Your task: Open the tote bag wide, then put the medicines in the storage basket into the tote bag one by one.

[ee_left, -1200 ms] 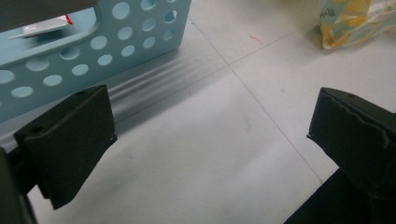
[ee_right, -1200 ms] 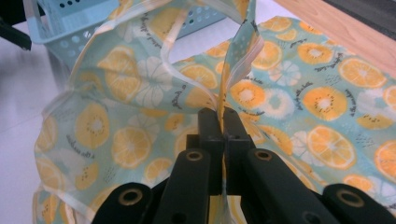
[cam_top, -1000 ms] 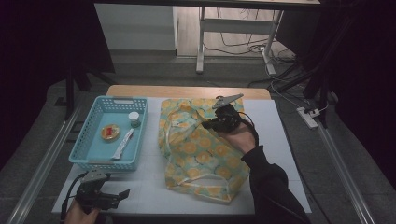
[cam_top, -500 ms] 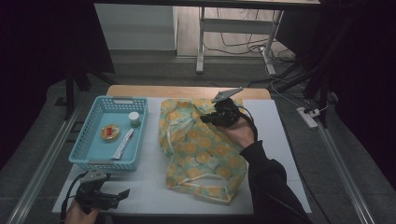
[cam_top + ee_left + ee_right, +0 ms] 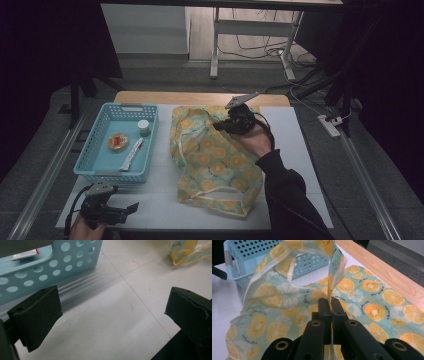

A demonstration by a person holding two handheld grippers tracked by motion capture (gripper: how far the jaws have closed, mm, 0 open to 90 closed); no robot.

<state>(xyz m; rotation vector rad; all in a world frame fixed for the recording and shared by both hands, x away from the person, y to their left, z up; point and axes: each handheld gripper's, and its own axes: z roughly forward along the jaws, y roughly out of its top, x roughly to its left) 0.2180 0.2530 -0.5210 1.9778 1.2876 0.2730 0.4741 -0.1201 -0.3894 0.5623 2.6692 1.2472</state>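
Since a second ago the right gripper [image 5: 224, 126] has barely shifted, jaws clamped on the fruit-printed turquoise fabric bag's [image 5: 215, 160] rim beside the perforated blue plastic basket [image 5: 100, 150]. Best to lift slowly, keeping the mouth open. The left gripper [image 5: 131, 207], near that basket, rests with jaws apart.

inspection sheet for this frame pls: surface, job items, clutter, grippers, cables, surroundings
Surface: white table, wooden far edge.
Job's things: fruit-print fabric bag lying flat, its rim lifted.
Clutter: blue basket holding a small jar, a round item and a sachet.
Grippers: right gripper shut on the bag's rim; left gripper open over bare table.
Cables: loose leads on the floor beyond.
Surroundings: dark; frame legs behind.
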